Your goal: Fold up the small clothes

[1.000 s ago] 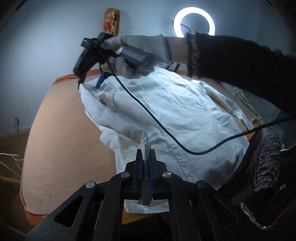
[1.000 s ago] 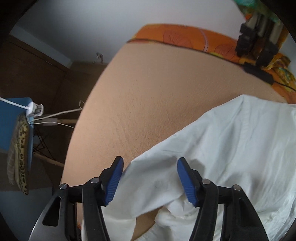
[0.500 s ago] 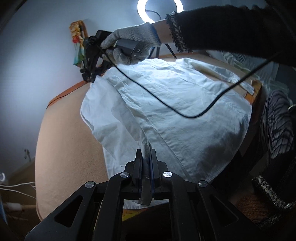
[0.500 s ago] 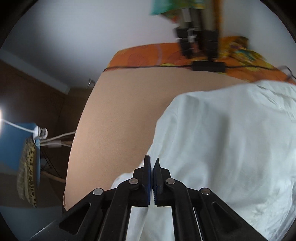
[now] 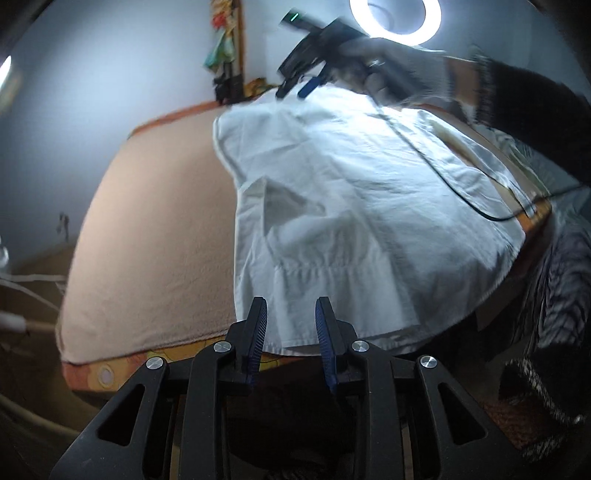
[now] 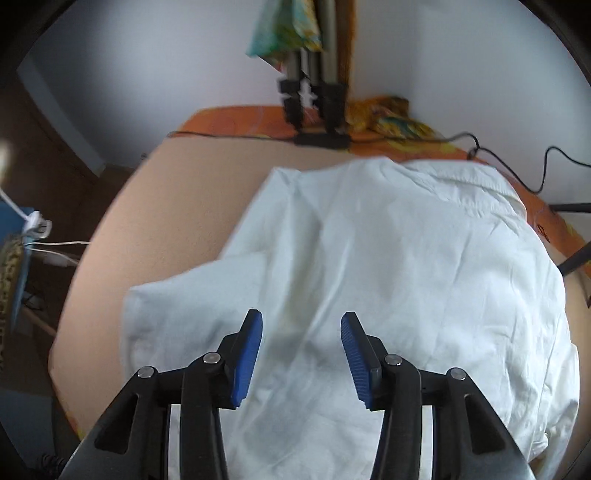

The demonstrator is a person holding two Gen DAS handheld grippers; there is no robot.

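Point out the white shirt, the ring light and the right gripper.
white shirt (image 6: 406, 280), right wrist view, middle of the spread fabric.
ring light (image 5: 395, 16), left wrist view, glowing rim.
right gripper (image 6: 301, 354), right wrist view, midway between its open fingertips.

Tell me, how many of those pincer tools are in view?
2. The left gripper hangs open over the white shirt's near hem; the right gripper, also open, is over the shirt's far end, held by a gloved hand.

Creased white cloth shirt (image 6: 388, 258) lies on a matt, napped peach cover (image 5: 155, 236).
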